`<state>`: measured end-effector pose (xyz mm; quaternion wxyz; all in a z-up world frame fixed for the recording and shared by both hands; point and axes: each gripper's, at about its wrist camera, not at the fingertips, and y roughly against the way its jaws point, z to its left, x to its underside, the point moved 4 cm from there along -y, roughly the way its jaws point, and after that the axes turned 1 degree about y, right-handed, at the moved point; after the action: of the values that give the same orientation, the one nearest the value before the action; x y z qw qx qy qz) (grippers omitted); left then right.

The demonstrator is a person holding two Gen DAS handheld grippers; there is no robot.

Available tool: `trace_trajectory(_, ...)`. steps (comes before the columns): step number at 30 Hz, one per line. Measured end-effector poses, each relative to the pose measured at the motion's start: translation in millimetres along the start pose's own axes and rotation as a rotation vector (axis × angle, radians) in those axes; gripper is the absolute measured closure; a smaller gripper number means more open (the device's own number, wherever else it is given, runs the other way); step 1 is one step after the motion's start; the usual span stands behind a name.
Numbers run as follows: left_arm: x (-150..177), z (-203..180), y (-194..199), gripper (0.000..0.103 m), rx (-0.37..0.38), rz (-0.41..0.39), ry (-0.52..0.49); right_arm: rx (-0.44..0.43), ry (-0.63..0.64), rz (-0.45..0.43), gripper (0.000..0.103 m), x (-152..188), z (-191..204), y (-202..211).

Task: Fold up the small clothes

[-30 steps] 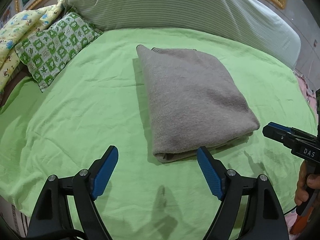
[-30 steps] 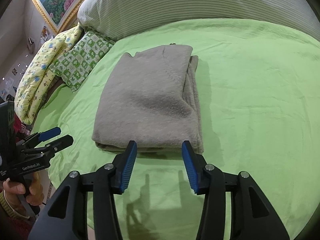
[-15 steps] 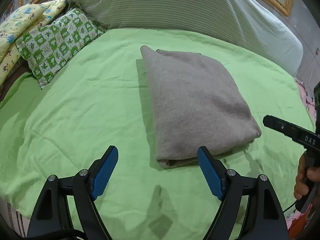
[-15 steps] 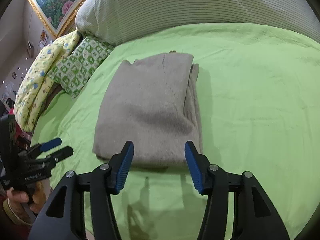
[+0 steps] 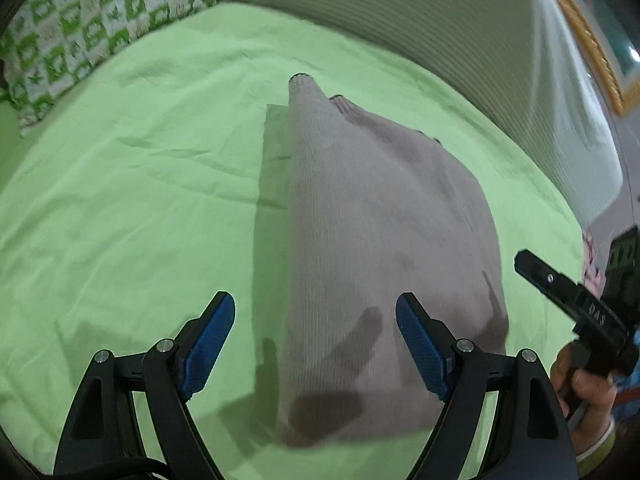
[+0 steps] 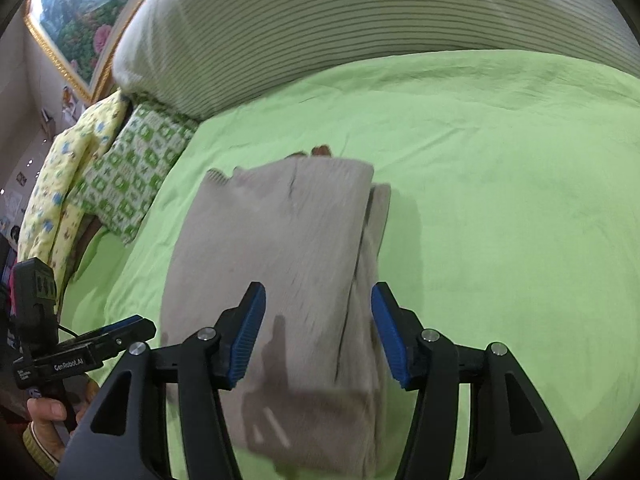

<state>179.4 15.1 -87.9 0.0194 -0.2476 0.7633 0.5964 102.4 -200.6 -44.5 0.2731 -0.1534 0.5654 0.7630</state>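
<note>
You are working in a bedroom at home: a bed (image 6: 500, 184) with a light green sheet, a long striped bolster (image 6: 360, 12) along its far edge, a green patterned pillow (image 6: 140, 168) and a yellow printed quilt (image 6: 60, 184) at its far left corner, and a gold-framed picture (image 6: 76, 12) on the wall.

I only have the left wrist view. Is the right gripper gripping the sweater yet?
Observer: No. The right gripper has just been opening; its fingers frame the sweater without pressing it.
Operator: Is the fold tidy on its right side?
Observer: Not quite: a lower layer sticks out beside the top fold.
Operator: Anything beyond the checked pillow?
Observer: A yellow printed blanket lies against it.
</note>
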Motion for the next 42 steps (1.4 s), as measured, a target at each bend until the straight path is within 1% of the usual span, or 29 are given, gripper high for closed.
trace_trajectory(4,-29,5,-23,0.02,0.019,0.023,0.068,0.0,-0.012,0.015,0.047,-20,-6,-21)
trace_trajectory(6,-41,9,-31,0.02,0.022,0.022,0.094,-0.003,-0.011,0.024,0.047,-27,-7,-30)
trace_trajectory(8,-50,11,-40,0.02,0.02,0.015,0.106,0.009,-0.013,0.053,0.047,-32,-10,-44)
trace_trajectory(10,-56,11,-47,0.023,-0.009,0.008,0.097,0.012,-0.016,0.103,0.048,-32,-13,-59)
trace_trajectory(11,-59,10,-50,0.03,-0.008,0.003,0.091,0.005,0.0,0.117,0.064,-33,-11,-64)
trace_trajectory(12,-61,9,-51,0.037,-0.004,-0.001,0.087,0.003,0.018,0.116,0.076,-35,-8,-66)
trace_trajectory(13,-64,8,-52,0.04,-0.008,-0.005,0.079,0.019,0.044,0.096,0.078,-39,-5,-65)
trace_trajectory(14,-67,7,-54,0.041,-0.028,-0.01,0.064,0.028,0.066,0.073,0.087,-43,-2,-63)
trace_trajectory(15,-68,6,-56,0.041,-0.047,-0.013,0.048,0.032,0.07,0.066,0.09,-46,-2,-64)
trace_trajectory(16,-69,5,-61,0.041,-0.072,-0.006,0.028,0.037,0.06,0.075,0.09,-48,-4,-67)
trace_trajectory(17,-69,5,-65,0.041,-0.076,0.003,0.026,0.048,0.053,0.092,0.09,-47,-8,-73)
trace_trajectory(19,-68,8,-69,0.039,-0.065,0.01,0.043,0.066,0.053,0.122,0.09,-41,-15,-84)
trace_trajectory(20,-68,8,-68,0.039,-0.06,0.01,0.051,0.057,0.033,0.128,0.09,-40,-19,-85)
trace_trajectory(22,-67,9,-61,0.039,-0.046,0.005,0.061,0.025,-0.03,0.118,0.081,-42,-25,-75)
trace_trajectory(23,-62,8,-56,0.038,-0.045,0.001,0.059,0.018,-0.047,0.113,0.072,-42,-27,-71)
trace_trajectory(24,-60,8,-52,0.037,-0.047,-0.002,0.054,0.018,-0.056,0.107,0.066,-42,-28,-65)
trace_trajectory(29,-37,7,-23,0.036,-0.047,-0.016,0.01,-0.007,-0.052,0.053,0.065,-30,-21,-24)
trace_trajectory(33,0,8,0,0.031,-0.049,-0.012,-0.031,-0.026,-0.039,0.016,0.057,-7,-11,4)
trace_trajectory(36,30,8,7,0.031,-0.047,0.019,-0.053,-0.028,-0.021,0.019,0.054,19,-5,18)
trace_trajectory(42,87,13,22,0.03,-0.052,0.06,-0.077,-0.016,-0.024,0.06,0.053,69,-2,31)
